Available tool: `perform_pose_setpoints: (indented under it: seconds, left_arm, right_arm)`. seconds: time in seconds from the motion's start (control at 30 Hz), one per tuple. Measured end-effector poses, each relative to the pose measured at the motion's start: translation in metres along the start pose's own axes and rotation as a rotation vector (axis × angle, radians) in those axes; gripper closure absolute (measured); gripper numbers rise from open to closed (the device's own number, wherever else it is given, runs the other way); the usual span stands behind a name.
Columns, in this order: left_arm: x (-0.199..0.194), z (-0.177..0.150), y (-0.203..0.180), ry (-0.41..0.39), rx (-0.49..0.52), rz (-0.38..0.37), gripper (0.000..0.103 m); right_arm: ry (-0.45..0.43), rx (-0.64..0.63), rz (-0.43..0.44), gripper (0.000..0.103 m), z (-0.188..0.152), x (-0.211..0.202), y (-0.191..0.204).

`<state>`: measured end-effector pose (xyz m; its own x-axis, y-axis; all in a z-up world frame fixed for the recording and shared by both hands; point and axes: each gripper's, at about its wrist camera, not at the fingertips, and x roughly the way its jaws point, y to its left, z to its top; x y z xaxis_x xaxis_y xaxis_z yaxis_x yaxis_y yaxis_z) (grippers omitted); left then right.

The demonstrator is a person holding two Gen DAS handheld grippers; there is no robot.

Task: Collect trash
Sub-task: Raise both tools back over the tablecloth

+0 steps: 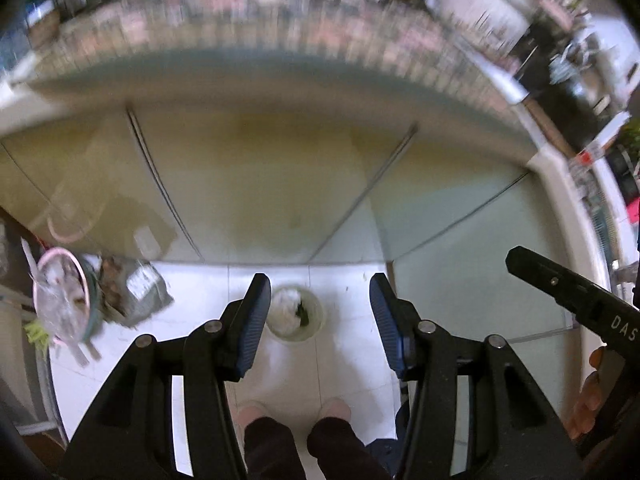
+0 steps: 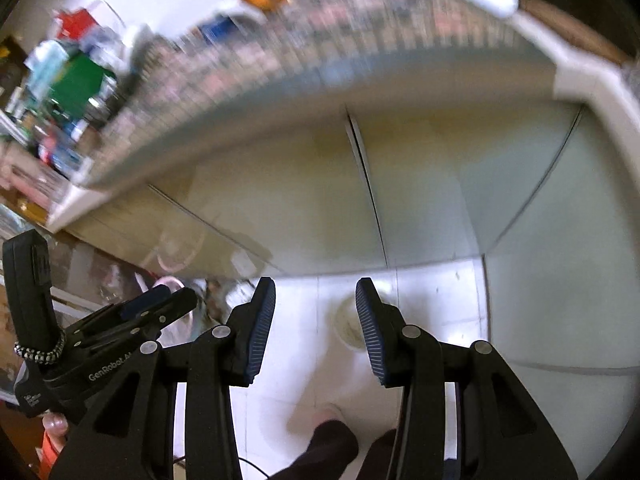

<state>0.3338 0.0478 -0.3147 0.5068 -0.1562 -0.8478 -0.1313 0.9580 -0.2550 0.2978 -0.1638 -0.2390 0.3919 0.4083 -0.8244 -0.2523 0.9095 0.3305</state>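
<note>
A small pale bin [image 1: 295, 314] stands on the white tiled floor by the cabinet doors, holding white crumpled trash and something dark green. My left gripper [image 1: 320, 300] is open and empty, high above the bin, which shows between its blue pads [image 1: 256, 320]. In the right wrist view the bin [image 2: 348, 326] is partly hidden behind the right finger. My right gripper [image 2: 316, 308] is open and empty. Each gripper shows at the edge of the other's view: the right one [image 1: 568, 292], the left one [image 2: 160, 300].
Pale green cabinet doors [image 1: 260, 184] run under a blurred tiled counter edge [image 1: 280, 44]. A pink-rimmed basket with a plastic bag [image 1: 62, 296] and a grey bag [image 1: 136, 292] sit on the floor at left. My feet in pink slippers [image 1: 294, 410] stand below.
</note>
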Motion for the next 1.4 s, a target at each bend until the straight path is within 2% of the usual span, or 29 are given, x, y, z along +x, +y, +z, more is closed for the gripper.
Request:
perform_pose_setpoints:
  seconds: [0.1, 0.3, 0.53, 0.67, 0.87, 1.1, 1.27, 1.4]
  left_arm:
    - [-0.06, 0.02, -0.006, -0.076, 0.027, -0.01, 0.052]
    - [-0.151, 0.05, -0.007, -0.229, 0.068, -0.031, 0.046]
    - [-0.205, 0.082, -0.014, -0.359, 0.103, -0.002, 0.037]
    - [-0.202, 0.1, -0.02, -0.379, 0.131, 0.018, 0.034]
    - [-0.172, 0.138, -0.03, -0.365, 0.126, 0.035, 0.032]
    - [-0.132, 0.2, -0.048, -0.339, 0.072, 0.057, 0.032]
    - [-0.098, 0.249, -0.059, -0.336, -0.007, 0.088, 0.032]
    - [-0.068, 0.277, -0.063, -0.324, -0.038, 0.117, 0.032]
  right_arm:
    - [-0.072, -0.023, -0.019, 0.065, 0.01, -0.037, 0.021]
    - [-0.249, -0.051, -0.067, 0.065, 0.031, -0.107, 0.054]
    - [-0.368, -0.066, -0.115, 0.065, 0.049, -0.146, 0.068]
    - [-0.374, -0.06, -0.128, 0.061, 0.064, -0.147, 0.059]
    - [-0.39, -0.048, -0.116, 0.06, 0.098, -0.136, 0.038]
    - [-0.376, -0.112, -0.081, 0.06, 0.163, -0.117, 0.014]
    - [-0.345, -0.148, -0.032, 0.06, 0.215, -0.099, -0.007]
    - [-0.311, -0.169, -0.037, 0.06, 0.244, -0.076, -0.019]
